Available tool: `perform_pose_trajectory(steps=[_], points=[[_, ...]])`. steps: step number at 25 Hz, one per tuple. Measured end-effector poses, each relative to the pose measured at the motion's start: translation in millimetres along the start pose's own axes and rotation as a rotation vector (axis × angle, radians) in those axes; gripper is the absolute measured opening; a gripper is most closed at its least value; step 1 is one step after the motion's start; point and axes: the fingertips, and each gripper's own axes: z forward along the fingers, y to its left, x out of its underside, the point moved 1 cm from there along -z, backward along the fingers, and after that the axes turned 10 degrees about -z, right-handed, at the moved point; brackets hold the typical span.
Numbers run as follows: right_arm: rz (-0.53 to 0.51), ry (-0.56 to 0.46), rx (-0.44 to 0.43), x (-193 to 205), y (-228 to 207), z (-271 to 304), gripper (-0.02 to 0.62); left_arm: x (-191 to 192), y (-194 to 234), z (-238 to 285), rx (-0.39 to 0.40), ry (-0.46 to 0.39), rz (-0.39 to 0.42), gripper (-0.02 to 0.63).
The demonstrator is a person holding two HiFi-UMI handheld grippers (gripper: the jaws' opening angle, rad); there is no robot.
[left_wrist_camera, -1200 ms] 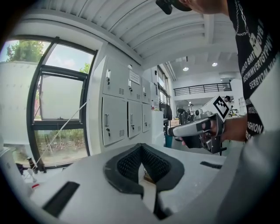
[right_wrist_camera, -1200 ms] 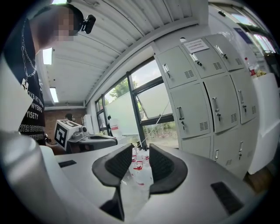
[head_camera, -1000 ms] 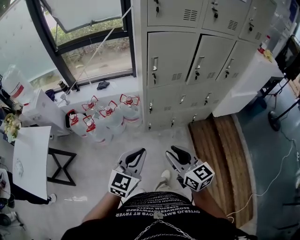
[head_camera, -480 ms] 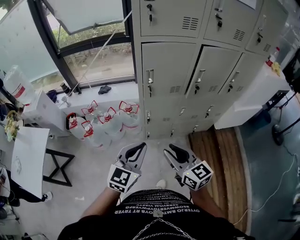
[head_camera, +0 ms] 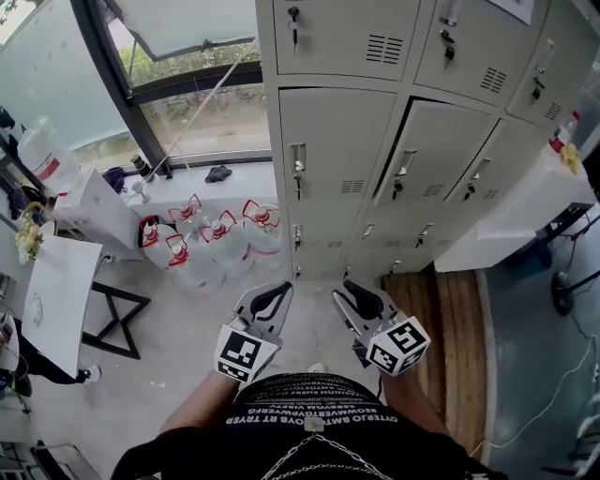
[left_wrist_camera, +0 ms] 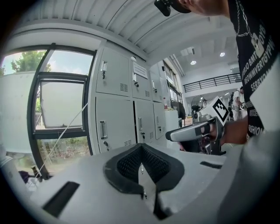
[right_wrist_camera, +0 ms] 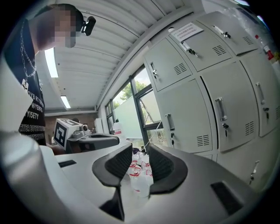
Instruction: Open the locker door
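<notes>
I've stepped closer; the lockers (head_camera: 339, 141) loom larger. Left gripper (head_camera: 274, 295) jaws together, right gripper (head_camera: 351, 294) jaws apart, both empty, touching nothing.

Head view: top locker row (head_camera: 342, 33) clipped by the upper edge. Paper notice (head_camera: 520, 7) at upper right is mostly out of frame. White bench (head_camera: 525, 211) at right covers the lower lockers behind it. Lower-row latches (head_camera: 367, 230) too small to make out.
Left gripper view: door notice (left_wrist_camera: 140, 70) too small to read.
Right gripper view: water bottles (right_wrist_camera: 136, 170) at centre frame partly masked by right gripper (right_wrist_camera: 140, 151) jaws.
</notes>
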Motion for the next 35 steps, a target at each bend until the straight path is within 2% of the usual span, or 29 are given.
perform_pose_trajectory(steps=[9, 15, 21, 35], points=[[0.032, 0.003, -0.075, 10.5, -3.0, 15.5, 0.117, 8.0, 9.2, 2.8, -0.059, 0.032, -0.011, -0.006], [0.026, 0.001, -0.071, 6.6, -17.7, 25.6, 0.117, 11.1, 19.7, 19.7, -0.053, 0.042, -0.016, -0.006], [0.02, 0.002, -0.035, -0.3, -46.6, 42.2, 0.117, 1.8, 31.4, 51.5, 0.0, 0.034, -0.005, -0.006], [-0.002, 0.034, -0.034, -18.1, -94.6, 143.2, 0.117, -13.1, 129.5, 98.4, 0.006, 0.042, -0.028, -0.006]])
